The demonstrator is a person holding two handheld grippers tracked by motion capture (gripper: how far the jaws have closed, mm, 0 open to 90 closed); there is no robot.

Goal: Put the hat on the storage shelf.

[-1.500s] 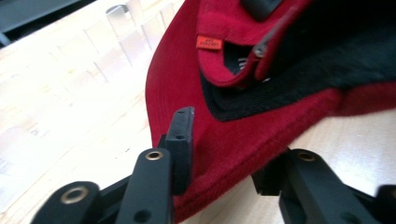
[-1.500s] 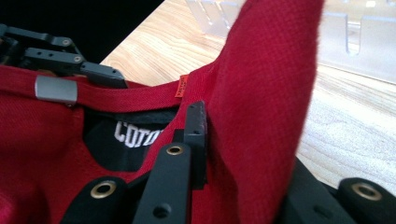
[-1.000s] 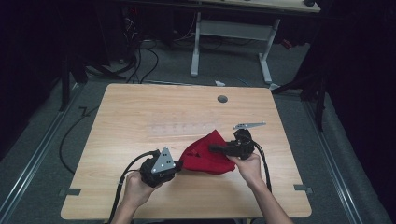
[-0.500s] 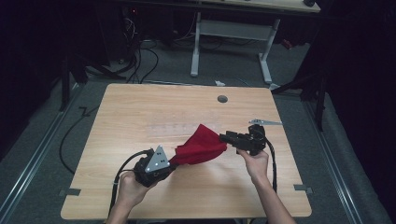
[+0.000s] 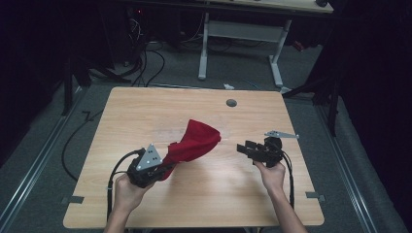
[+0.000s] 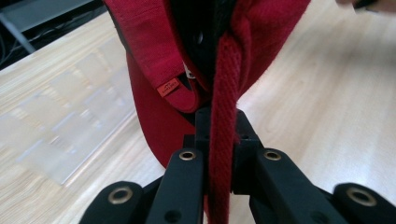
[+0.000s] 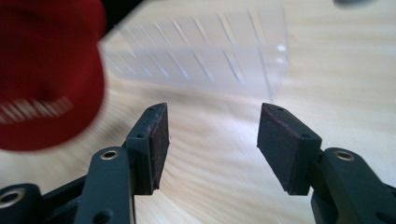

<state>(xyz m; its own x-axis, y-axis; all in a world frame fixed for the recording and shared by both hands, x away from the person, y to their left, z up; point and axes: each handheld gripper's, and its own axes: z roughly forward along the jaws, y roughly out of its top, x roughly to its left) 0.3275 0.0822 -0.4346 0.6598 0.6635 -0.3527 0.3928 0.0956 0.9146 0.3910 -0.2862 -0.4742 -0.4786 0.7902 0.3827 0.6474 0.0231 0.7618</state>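
1. Gripping a thick hem of the red cloth point(image 6: 223, 140), the left gripper point(image 5: 163, 171) had its jaws clamped tight, near the table's point(image 5: 145, 104) front-left corner.
2. That cloth point(image 5: 194, 141) rose from the left gripper and stretched up and rightward toward the table's middle, its long axis running along that slant.
3. Its free end hung just left of the right gripper point(image 5: 241, 148), apart from it.
4. The right gripper's point(image 7: 210, 140) jaws had just been opening and stood wide, with nothing between them.
5. Judging from this, the right hand point(image 5: 272, 174) was the nearer one to retake the free end, by reaching left.
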